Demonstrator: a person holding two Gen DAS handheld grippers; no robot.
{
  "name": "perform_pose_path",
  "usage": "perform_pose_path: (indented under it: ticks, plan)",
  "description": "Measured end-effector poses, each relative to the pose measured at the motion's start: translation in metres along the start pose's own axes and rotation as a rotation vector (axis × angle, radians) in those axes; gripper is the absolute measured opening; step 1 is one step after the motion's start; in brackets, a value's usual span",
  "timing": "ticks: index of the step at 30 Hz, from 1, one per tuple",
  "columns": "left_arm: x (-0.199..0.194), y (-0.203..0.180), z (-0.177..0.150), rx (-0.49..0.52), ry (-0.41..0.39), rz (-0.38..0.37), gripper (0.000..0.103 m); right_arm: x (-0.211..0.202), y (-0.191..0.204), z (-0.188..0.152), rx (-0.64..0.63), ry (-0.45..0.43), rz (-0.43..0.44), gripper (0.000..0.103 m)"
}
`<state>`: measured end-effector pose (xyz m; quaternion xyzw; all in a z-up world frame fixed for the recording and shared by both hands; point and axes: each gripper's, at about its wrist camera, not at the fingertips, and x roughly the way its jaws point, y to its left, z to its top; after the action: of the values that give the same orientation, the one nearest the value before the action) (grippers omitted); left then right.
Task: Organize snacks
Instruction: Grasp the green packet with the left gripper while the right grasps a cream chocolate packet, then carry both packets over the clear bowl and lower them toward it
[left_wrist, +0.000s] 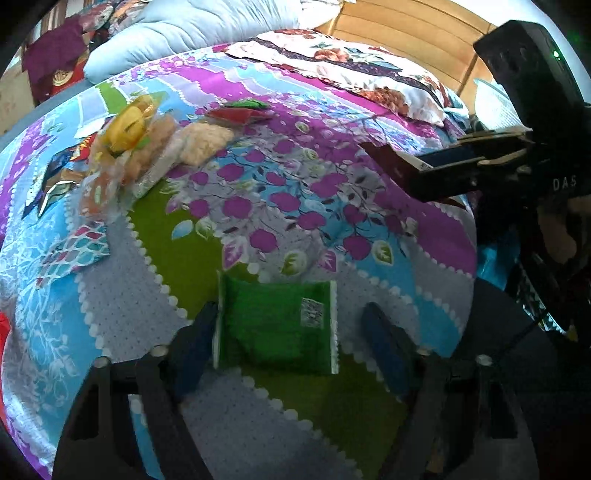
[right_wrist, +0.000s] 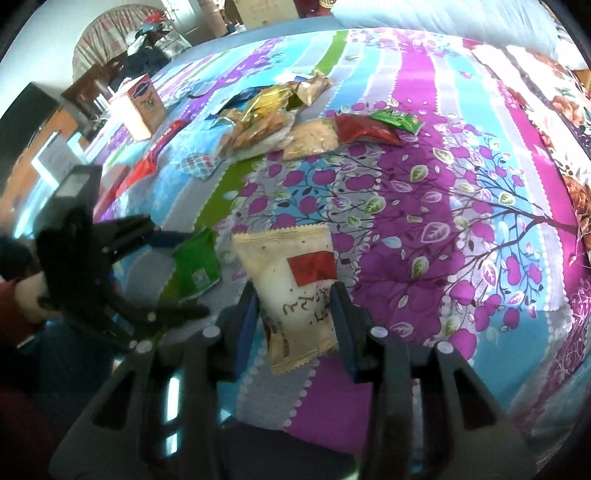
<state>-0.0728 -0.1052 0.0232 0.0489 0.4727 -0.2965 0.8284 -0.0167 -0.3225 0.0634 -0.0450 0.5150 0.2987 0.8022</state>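
A green snack packet (left_wrist: 277, 326) lies flat on the patterned bedspread between the fingers of my open left gripper (left_wrist: 291, 332); the fingers do not press it. It also shows in the right wrist view (right_wrist: 197, 264), with the left gripper (right_wrist: 181, 273) around it. My right gripper (right_wrist: 295, 314) is shut on a cream snack packet (right_wrist: 295, 284) with a red label, held just above the bedspread. The right gripper also shows in the left wrist view (left_wrist: 424, 170). A pile of mixed snack packets (right_wrist: 273, 125) lies farther up the bed, also in the left wrist view (left_wrist: 140, 147).
A red packet (right_wrist: 365, 133) and a green packet (right_wrist: 399, 120) lie beside the pile. A cardboard box (right_wrist: 142, 105) stands at the bed's left side. Pillows (left_wrist: 351, 70) and a pale blue quilt (left_wrist: 192, 29) lie at the head of the bed.
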Motion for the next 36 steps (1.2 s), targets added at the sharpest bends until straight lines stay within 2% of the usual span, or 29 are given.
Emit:
perform_pose_path:
  ticks: [4, 6, 9, 12, 17, 20, 22, 27, 29, 30, 36]
  plan:
    - [-0.006, 0.010, 0.001, -0.028, -0.010, 0.001, 0.050, 0.000, 0.004, 0.003, 0.006, -0.013, 0.012, 0.040]
    - [-0.008, 0.012, 0.000, -0.031, -0.013, 0.004, 0.046, 0.000, 0.007, 0.004, 0.003, -0.018, 0.014, 0.040]
    - [-0.009, 0.013, -0.002, -0.038, -0.018, 0.000, 0.048, 0.001, 0.008, 0.005, 0.002, -0.017, 0.015, 0.041]
    - [-0.008, 0.011, -0.006, -0.036, -0.026, -0.019, 0.061, 0.001, 0.007, 0.005, 0.008, -0.020, 0.014, 0.042]
    - [-0.003, 0.003, -0.008, 0.007, -0.019, 0.008, 0.063, 0.003, 0.004, 0.005, 0.025, -0.027, 0.013, 0.041]
    - [-0.003, 0.004, -0.009, 0.019, -0.020, 0.016, 0.058, 0.004, 0.002, 0.004, 0.036, -0.029, 0.017, 0.041]
    - [-0.006, 0.004, -0.011, 0.024, -0.024, 0.037, 0.045, 0.005, 0.003, 0.005, 0.035, -0.029, 0.019, 0.041]
    - [-0.009, 0.007, -0.015, 0.020, -0.021, 0.044, 0.043, 0.014, 0.006, 0.005, 0.004, 0.017, 0.013, 0.042]
    - [-0.012, 0.006, -0.016, 0.016, -0.020, 0.047, 0.041, 0.019, 0.009, 0.004, -0.020, 0.054, 0.009, 0.050]
    - [-0.013, 0.006, -0.016, 0.014, -0.019, 0.049, 0.040, 0.023, 0.011, 0.003, -0.034, 0.072, -0.004, 0.059]
    - [-0.034, 0.012, -0.015, -0.033, -0.064, 0.050, 0.038, 0.045, 0.021, 0.000, -0.095, 0.118, -0.063, 0.060]
